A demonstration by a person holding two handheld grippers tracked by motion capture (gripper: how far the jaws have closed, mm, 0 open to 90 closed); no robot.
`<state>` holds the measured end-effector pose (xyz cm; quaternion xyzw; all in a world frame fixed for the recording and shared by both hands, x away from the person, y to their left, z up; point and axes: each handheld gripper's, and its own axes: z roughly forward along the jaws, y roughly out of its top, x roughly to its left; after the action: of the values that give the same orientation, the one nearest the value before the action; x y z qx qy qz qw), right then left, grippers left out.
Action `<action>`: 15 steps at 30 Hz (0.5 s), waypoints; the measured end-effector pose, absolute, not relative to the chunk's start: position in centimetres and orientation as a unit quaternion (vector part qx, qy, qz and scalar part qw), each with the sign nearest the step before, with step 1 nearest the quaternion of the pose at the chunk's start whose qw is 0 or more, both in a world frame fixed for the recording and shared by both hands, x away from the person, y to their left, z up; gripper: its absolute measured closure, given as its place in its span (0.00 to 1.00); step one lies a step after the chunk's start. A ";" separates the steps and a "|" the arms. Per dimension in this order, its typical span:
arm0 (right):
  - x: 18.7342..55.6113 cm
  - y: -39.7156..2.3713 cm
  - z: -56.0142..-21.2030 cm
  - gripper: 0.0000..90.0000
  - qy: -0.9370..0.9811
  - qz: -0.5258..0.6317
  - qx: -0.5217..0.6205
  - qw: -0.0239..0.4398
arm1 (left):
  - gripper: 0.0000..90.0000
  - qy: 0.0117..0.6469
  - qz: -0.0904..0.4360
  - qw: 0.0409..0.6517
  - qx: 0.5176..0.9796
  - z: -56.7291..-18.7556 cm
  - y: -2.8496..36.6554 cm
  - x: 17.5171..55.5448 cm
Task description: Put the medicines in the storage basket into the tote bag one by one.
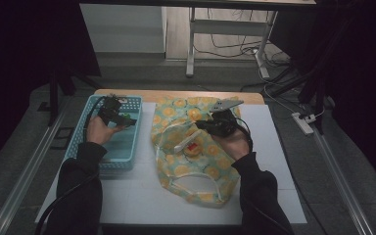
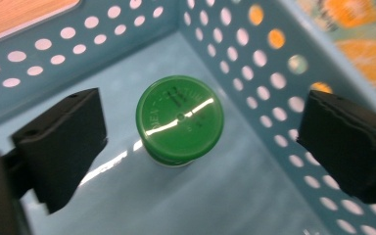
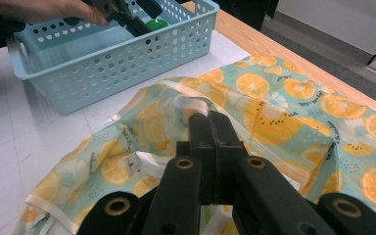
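The blue perforated basket [image 1: 108, 147] serves as the reference. Nearest the person, both sleeves come over the near table [image 1: 137, 200] edge. Just beside the basket's right wall lies the orange-print fabric bag [image 1: 196, 147], spread flat, its handle loop toward the person and a small red-and-tan item [image 1: 192, 148] lying on its middle.

The right gripper [image 1: 206, 125] holds over the bag, on the side away from the basket. Its fingers [image 3: 214, 147] are pressed fully together; in the right gripper view they sit at a pale strip of the bag's edge, but whether cloth is pinched between them cannot be told.

Farther on, the left gripper [image 1: 127, 119] reaches into the basket's far end. Its fingers [image 2: 61, 147] stand wide, one on either side of the green-capped bottle [image 2: 179, 119], and neither touches it. The bottle stands upright on the basket floor, near the far right corner, close to the right wall.

Judgement: the step in hand is a grasp on the bottle. To do it well, lower the fingers until they flank the body below the cap, not the cap rim. Centre the bottle, since the right-hand finger [image 2: 352, 144] runs close to the basket wall and could catch the perforations. Close squarely and lift straight up, clear of the rim, before crossing to the bag. The right gripper should hold steady meanwhile.
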<state>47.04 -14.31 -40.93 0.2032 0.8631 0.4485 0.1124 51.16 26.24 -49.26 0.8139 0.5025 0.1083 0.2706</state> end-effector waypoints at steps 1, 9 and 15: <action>47.0 -14.3 -40.9 1.00 0.863 0.449 0.203 0.112 | 0.12 0.503 0.109 0.266 0.815 -49.3 26.2 51.2; 47.0 -14.3 -40.9 1.00 0.863 0.449 0.203 0.113 | 0.39 0.512 0.103 0.274 0.808 -49.1 26.4 51.5; 47.1 -14.3 -40.9 1.00 0.863 0.449 0.203 0.113 | 0.53 0.515 0.099 0.256 0.812 -49.2 26.4 51.6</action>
<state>47.06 -14.34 -40.91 0.2034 0.8625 0.4494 0.1129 51.63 26.41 -49.21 0.8122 0.5148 0.0989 0.2560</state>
